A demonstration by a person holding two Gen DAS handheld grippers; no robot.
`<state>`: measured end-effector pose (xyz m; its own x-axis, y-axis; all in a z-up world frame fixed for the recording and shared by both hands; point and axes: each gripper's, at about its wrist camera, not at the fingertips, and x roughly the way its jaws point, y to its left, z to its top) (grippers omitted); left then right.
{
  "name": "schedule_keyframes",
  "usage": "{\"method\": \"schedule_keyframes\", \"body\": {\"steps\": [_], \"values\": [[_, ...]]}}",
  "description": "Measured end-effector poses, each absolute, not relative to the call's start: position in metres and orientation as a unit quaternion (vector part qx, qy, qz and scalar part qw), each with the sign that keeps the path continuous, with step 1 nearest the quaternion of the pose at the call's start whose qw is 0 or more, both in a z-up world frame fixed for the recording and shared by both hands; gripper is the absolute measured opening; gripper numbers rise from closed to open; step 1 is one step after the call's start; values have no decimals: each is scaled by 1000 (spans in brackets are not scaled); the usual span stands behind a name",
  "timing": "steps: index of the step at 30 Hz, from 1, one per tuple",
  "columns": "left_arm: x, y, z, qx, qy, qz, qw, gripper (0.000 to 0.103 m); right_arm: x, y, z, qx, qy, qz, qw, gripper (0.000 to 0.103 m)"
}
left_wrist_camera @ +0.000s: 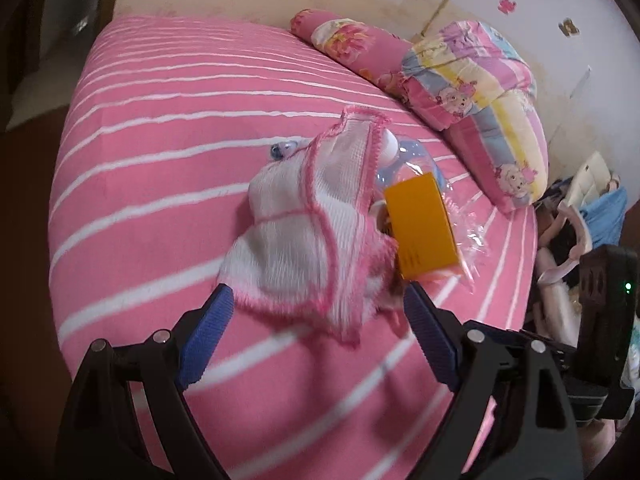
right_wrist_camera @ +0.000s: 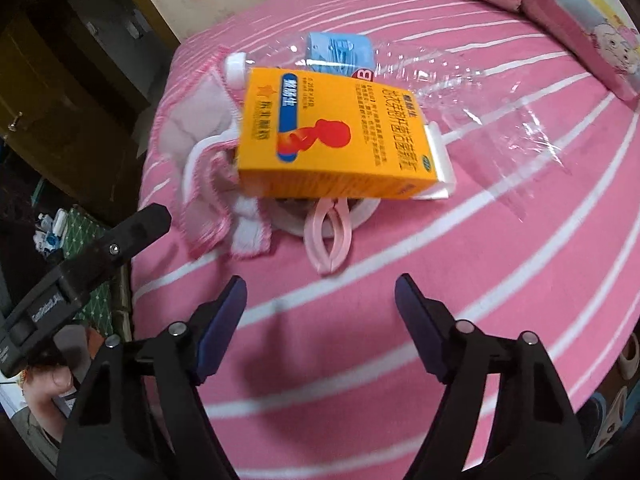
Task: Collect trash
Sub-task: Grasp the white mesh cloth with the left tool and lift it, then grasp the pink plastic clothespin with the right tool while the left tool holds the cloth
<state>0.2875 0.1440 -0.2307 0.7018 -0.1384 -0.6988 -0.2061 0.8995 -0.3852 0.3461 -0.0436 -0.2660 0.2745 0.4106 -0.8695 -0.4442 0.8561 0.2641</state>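
Observation:
A pile of trash lies on the pink striped bed (left_wrist_camera: 160, 128). A white cloth with pink trim (left_wrist_camera: 312, 224) covers its left side; it also shows in the right wrist view (right_wrist_camera: 200, 120). An orange medicine box (left_wrist_camera: 422, 226) (right_wrist_camera: 332, 136) rests on top. Under it are a clear plastic bottle with a blue label (right_wrist_camera: 340, 56), crinkled clear wrap (right_wrist_camera: 500, 112), a pink plastic clip (right_wrist_camera: 330, 240) and a white tape roll (right_wrist_camera: 360, 210). My left gripper (left_wrist_camera: 318, 300) is open, its fingertips at the cloth's near edge. My right gripper (right_wrist_camera: 320, 292) is open, just short of the pink clip.
Folded cartoon-print quilt and pillow (left_wrist_camera: 472, 92) lie at the bed's far right edge. A dark cabinet (right_wrist_camera: 60, 92) stands to the bed's left. Clutter lies on the floor by the bed (left_wrist_camera: 580, 216). The other gripper's body shows at each view's side (right_wrist_camera: 80, 268).

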Motion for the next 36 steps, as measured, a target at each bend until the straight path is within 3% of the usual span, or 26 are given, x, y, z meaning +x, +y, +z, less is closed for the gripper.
{"method": "schedule_keyframes", "body": {"steps": [5,6,8,10,11,14,27,28,29,31,36], "values": [[316,150,-244,-222,385,7,896,80,368,-33,-283,-13,546,262,795,68],[320,150,-247,-225,389,1,893,67,370,-31,-285,-13,548,262,794,66],[324,149,-252,-231,400,-4,887,52,375,-28,-292,-14,553,262,791,58],[323,147,-251,-230,398,-7,888,31,377,-26,-297,-11,557,263,788,48],[322,147,-250,-228,397,-7,889,27,377,-25,-299,-10,558,262,787,35],[318,150,-249,-242,395,-12,886,12,375,-27,-300,-6,557,263,788,31],[252,146,-218,-301,358,-16,884,8,336,-48,-265,10,537,288,793,31],[247,144,-216,-303,357,-17,883,8,332,-53,-263,11,536,289,793,29],[242,142,-214,-304,357,-17,883,8,327,-56,-260,11,535,290,793,14],[232,140,-210,-304,357,-16,883,8,318,-63,-255,12,535,293,793,8],[208,134,-201,-309,356,-11,882,8,310,-84,-251,10,533,293,793,7]]}}
